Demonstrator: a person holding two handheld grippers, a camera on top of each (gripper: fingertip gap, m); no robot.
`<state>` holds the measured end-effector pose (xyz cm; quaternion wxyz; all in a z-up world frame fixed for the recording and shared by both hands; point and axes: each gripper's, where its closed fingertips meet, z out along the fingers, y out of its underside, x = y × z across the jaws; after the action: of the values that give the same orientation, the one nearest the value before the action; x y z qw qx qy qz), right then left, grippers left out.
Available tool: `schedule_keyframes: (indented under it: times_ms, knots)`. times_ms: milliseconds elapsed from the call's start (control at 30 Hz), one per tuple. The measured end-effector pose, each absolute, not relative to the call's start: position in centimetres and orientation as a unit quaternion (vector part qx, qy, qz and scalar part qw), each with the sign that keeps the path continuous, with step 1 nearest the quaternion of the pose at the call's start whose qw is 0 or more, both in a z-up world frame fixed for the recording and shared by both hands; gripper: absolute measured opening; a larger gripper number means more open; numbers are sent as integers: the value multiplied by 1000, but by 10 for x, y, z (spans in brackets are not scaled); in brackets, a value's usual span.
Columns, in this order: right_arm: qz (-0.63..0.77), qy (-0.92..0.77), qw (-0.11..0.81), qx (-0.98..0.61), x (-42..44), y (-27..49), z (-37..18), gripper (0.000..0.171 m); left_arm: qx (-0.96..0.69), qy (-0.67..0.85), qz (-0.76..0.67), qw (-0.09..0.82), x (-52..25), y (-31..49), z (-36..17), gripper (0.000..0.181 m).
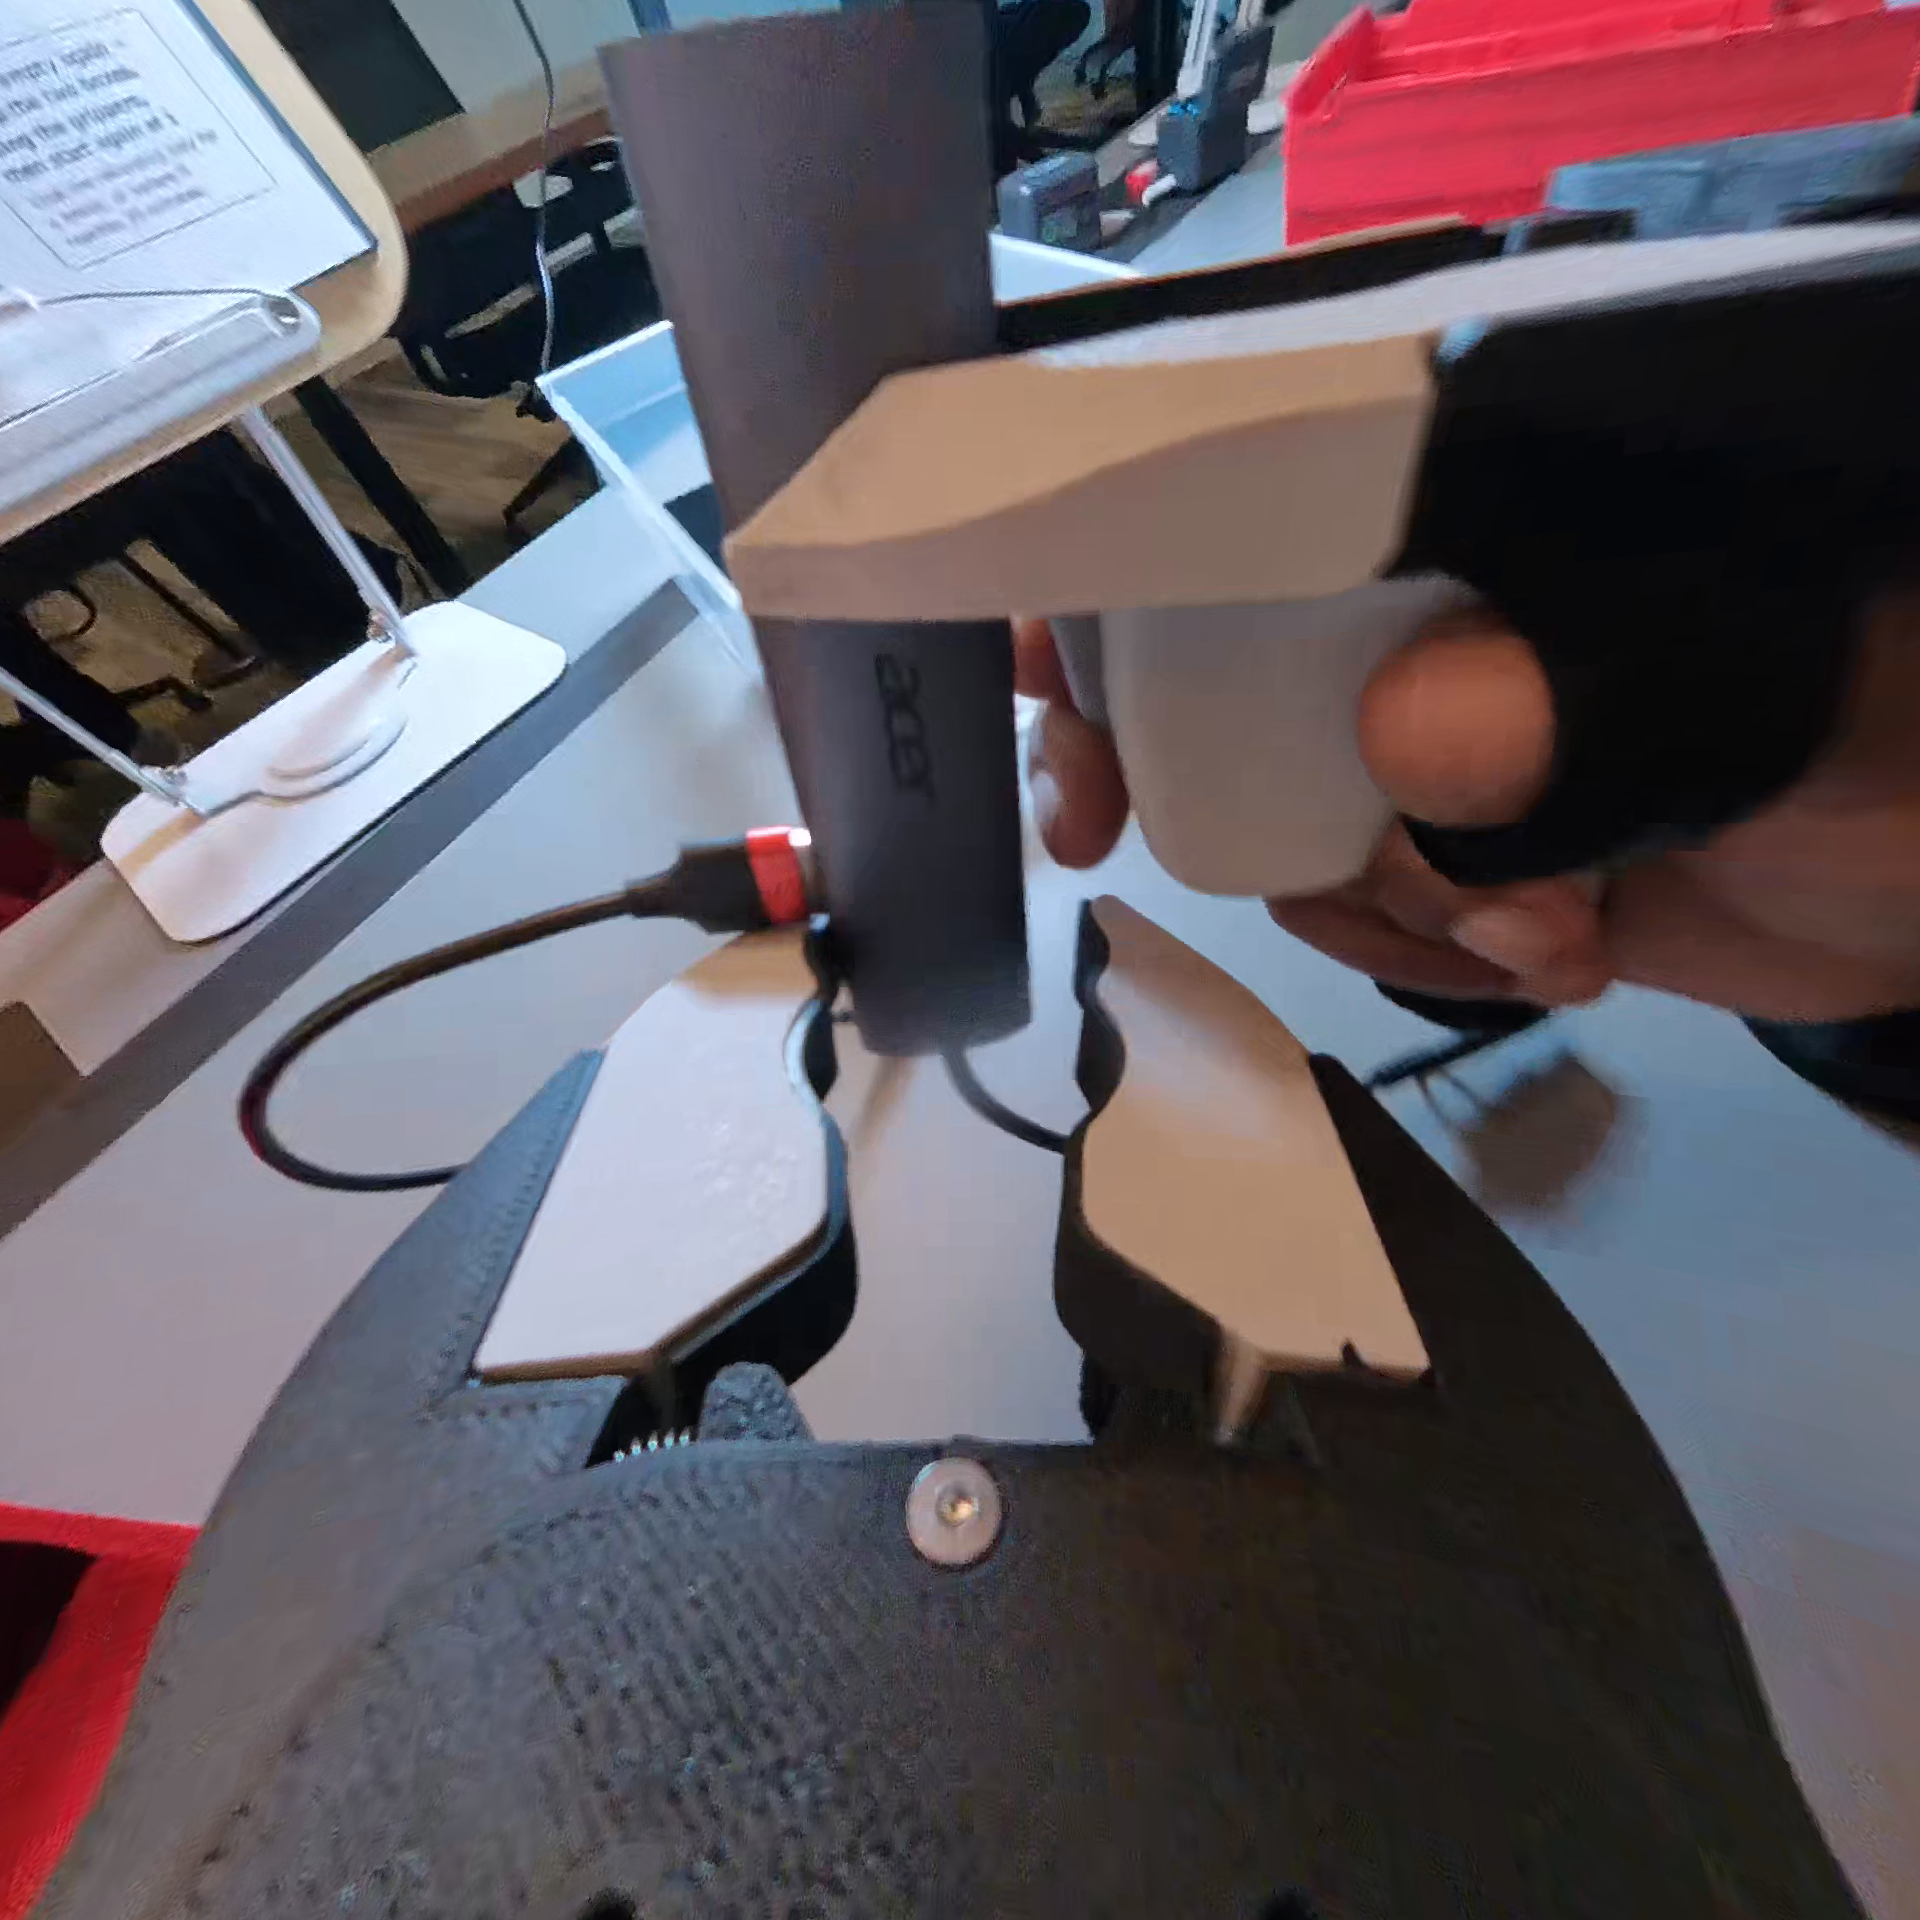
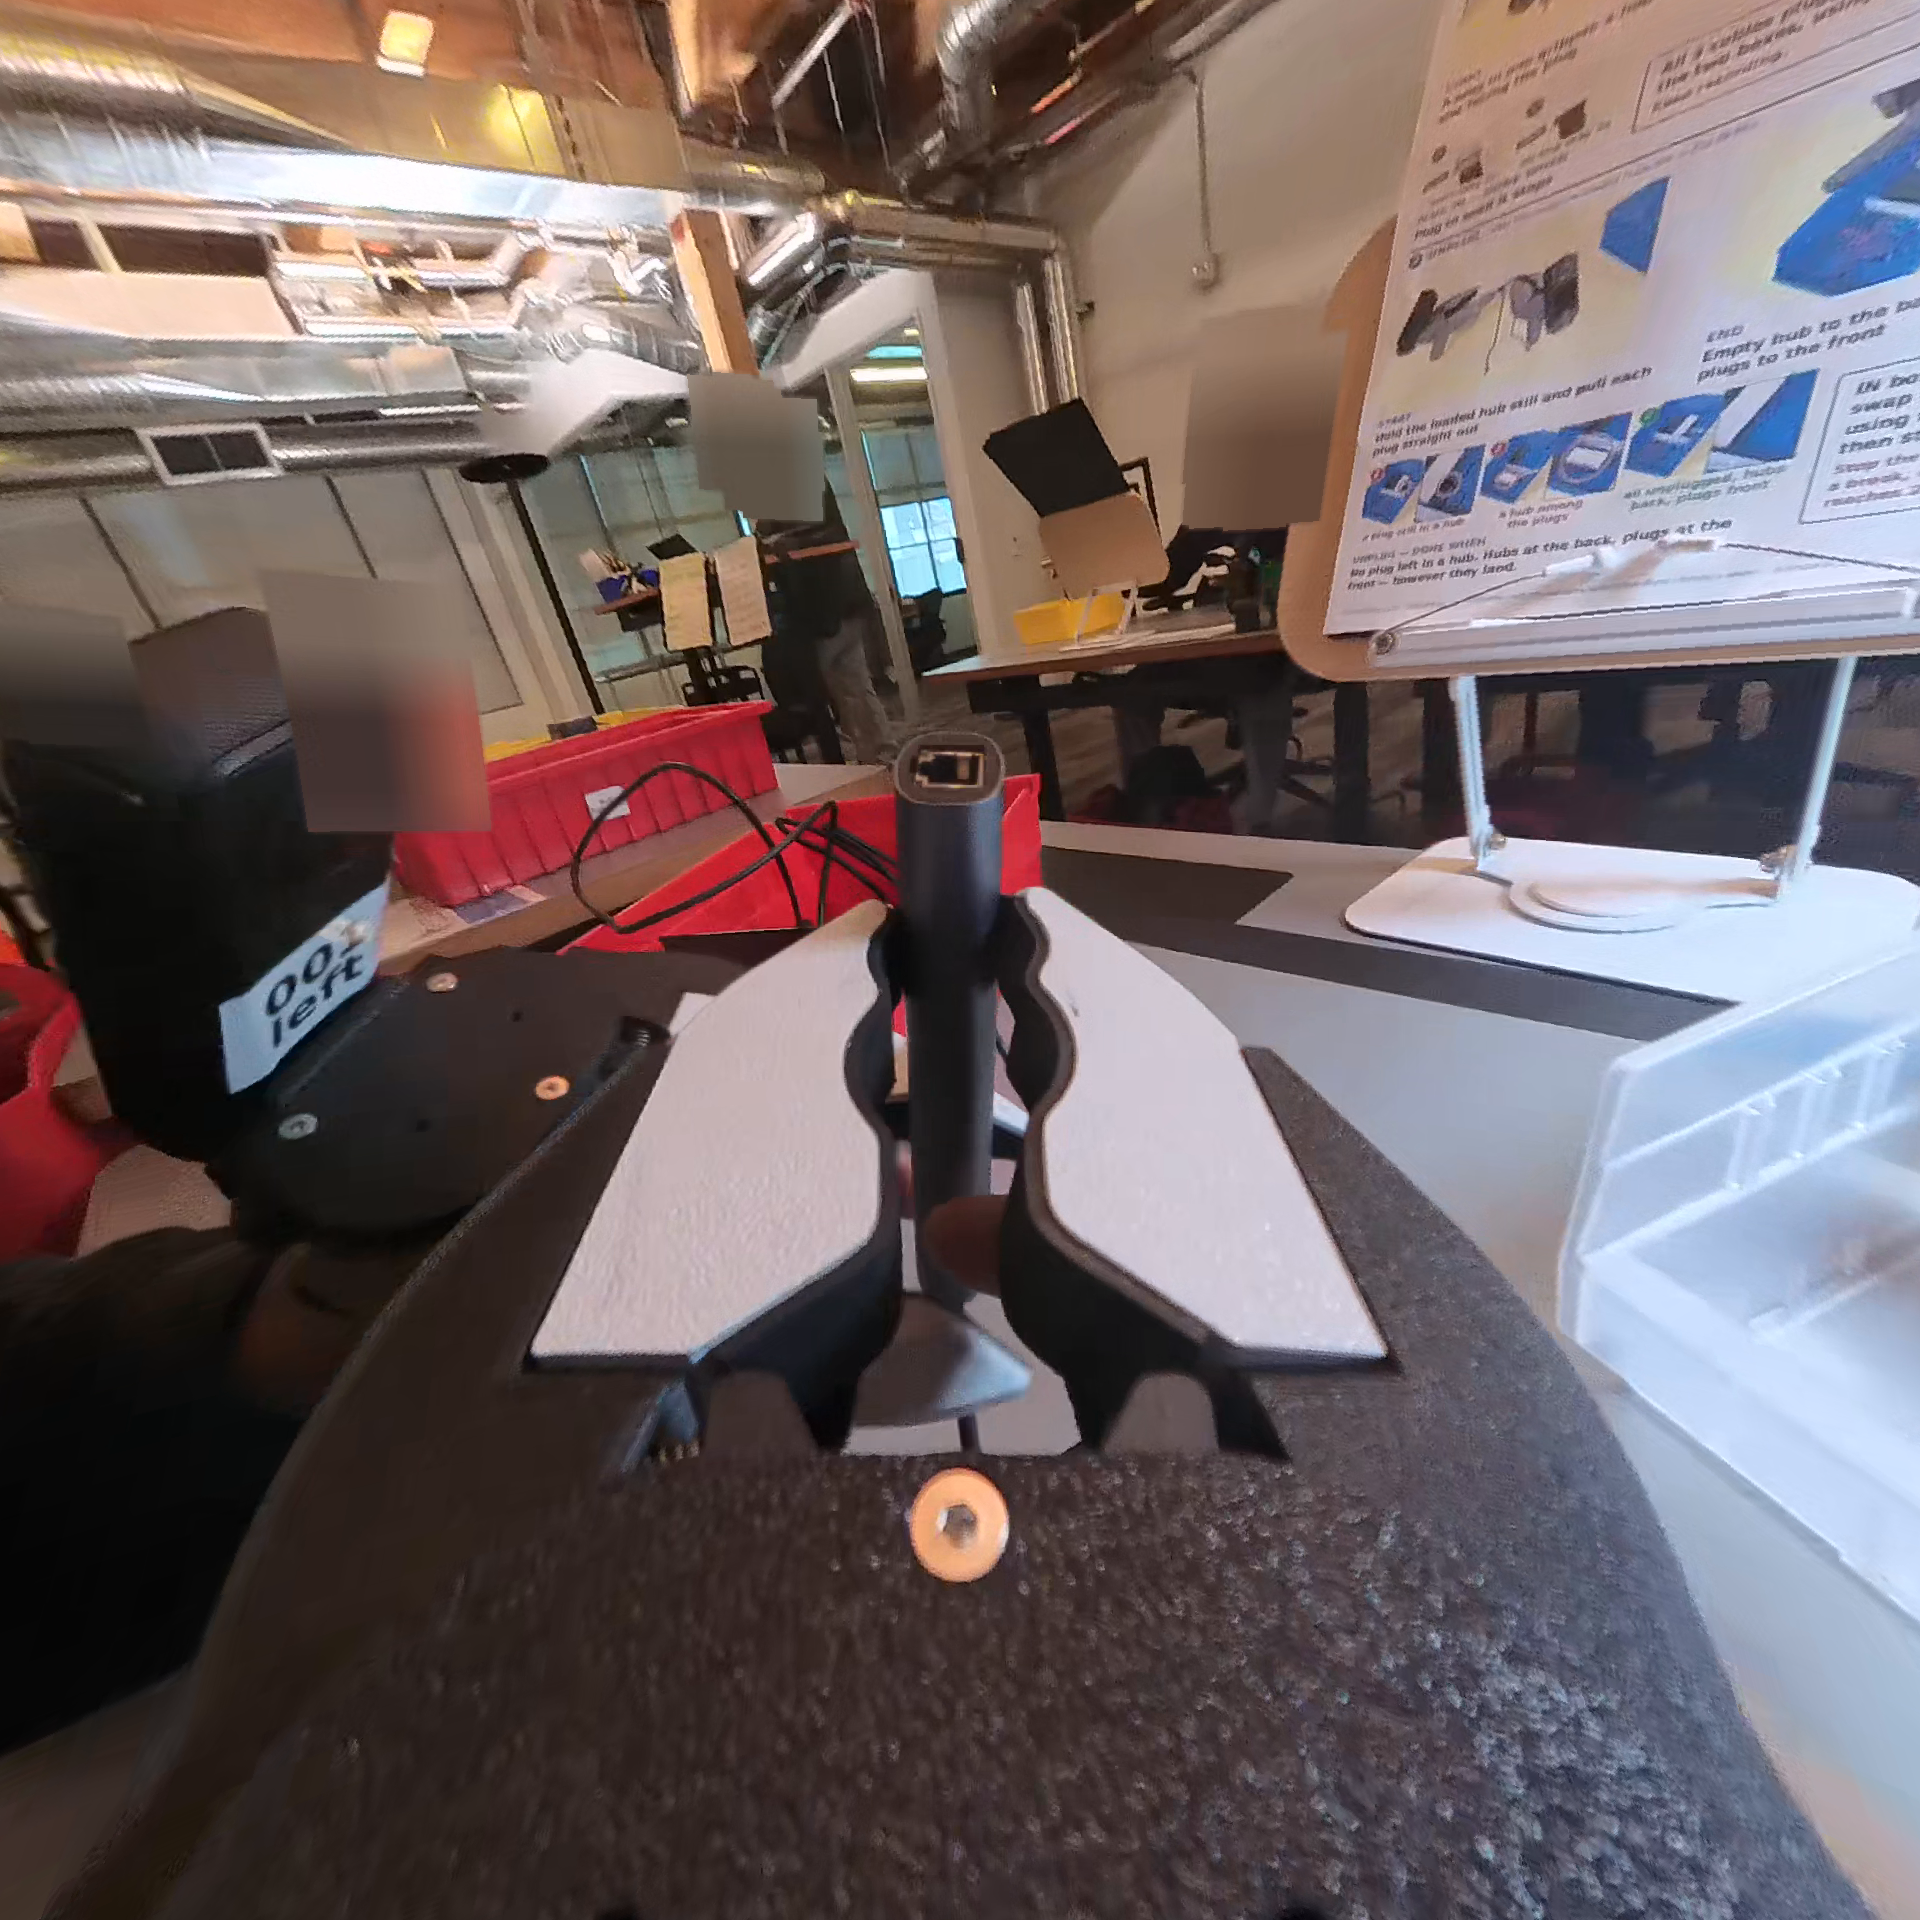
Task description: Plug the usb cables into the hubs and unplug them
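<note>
A dark grey USB hub (image 1: 831, 343) stands upright above the table. My right gripper (image 1: 873, 436) comes in from the right and is shut across its middle. In the right wrist view the hub (image 2: 940, 831) rises between the fingers of the right gripper (image 2: 951, 914), port end up. A black USB cable (image 1: 312, 1039) with a red-banded plug (image 1: 774, 878) meets the hub's left side near its lower end. My left gripper (image 1: 951, 935) is open, one finger on each side of the hub's lower end, its left fingertip just under the plug. The left gripper's black body (image 2: 312, 1039) also shows in the right wrist view.
An instruction sheet on a white stand (image 1: 332, 748) is at the back left, also in the right wrist view (image 2: 1621, 894). Red bins (image 1: 1558, 125) (image 2: 623, 800) hold black cables. A clear plastic box (image 2: 1766, 1247) sits at the right. A hand (image 1: 1455, 727) holds the right gripper. The left gripper's tips are roughly 7 cm from the right gripper's.
</note>
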<state>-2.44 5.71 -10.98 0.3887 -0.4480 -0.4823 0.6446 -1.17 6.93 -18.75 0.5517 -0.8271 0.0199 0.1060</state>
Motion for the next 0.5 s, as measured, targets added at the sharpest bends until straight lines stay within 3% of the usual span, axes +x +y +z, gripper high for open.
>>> schedule_keyframes:
  times_ms: [33,200,400,500]
  knots:
    - [635,-488,395,-450,-26,54,-110,17,-823,16,109,558,-16,68,-186,34]
    - [627,-545,389,-399,-26,49,-109,22,-841,67,69,532,-16,50,-187,34]
    - [642,-692,247,-219,17,35,-121,55,-792,157,-263,529,41,10,-172,34]
    - [591,-748,242,-178,29,28,-142,63,-749,217,-391,489,68,-16,-171,34]
